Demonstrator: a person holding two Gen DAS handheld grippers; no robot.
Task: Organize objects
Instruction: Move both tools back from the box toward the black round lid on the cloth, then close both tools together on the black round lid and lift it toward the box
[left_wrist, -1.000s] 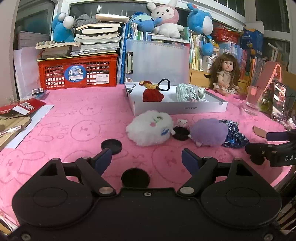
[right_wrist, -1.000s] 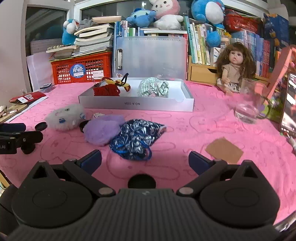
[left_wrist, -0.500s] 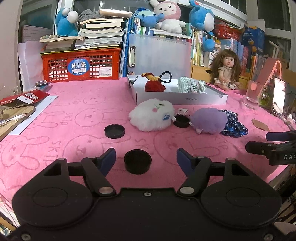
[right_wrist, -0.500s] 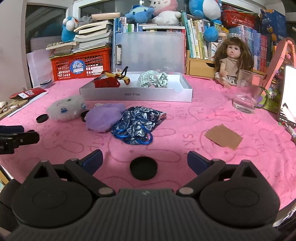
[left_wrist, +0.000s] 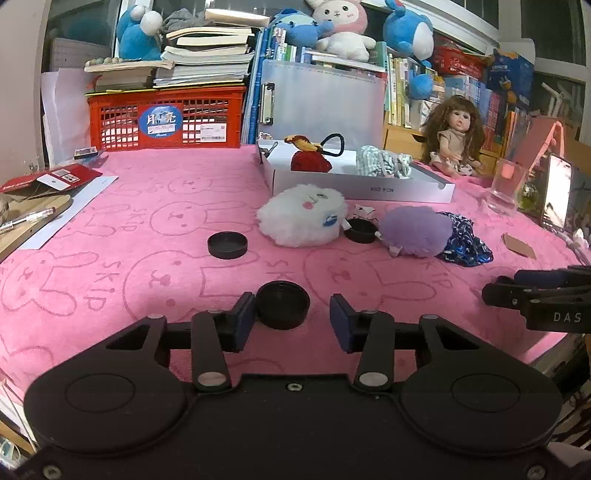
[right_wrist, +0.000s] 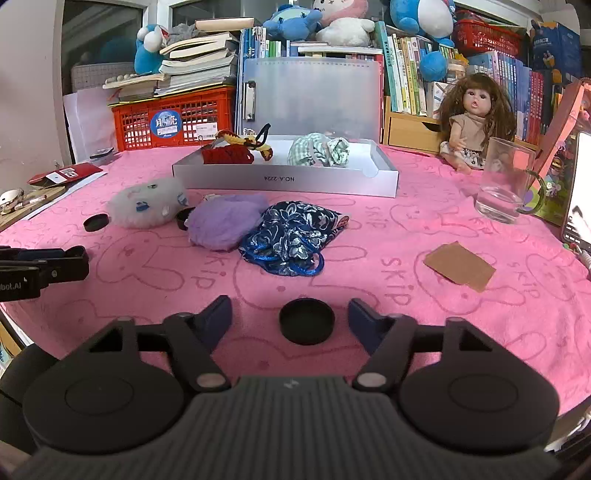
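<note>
**Two tongs closing on two black caps**

Nearest us, the left tongs are closing around a black cap on the pink tabletop; one pad looks to touch its side, the other stands clear; the right tongs are closing too, their own black cap between the pads but untouched. We judge the step to be grasping both caps; next we should finish closing squarely on each rim, then lift. Farther off lie a third cap, a white plush, a purple plush and a blue pouch; beyond them a white box already holds small items.
</note>
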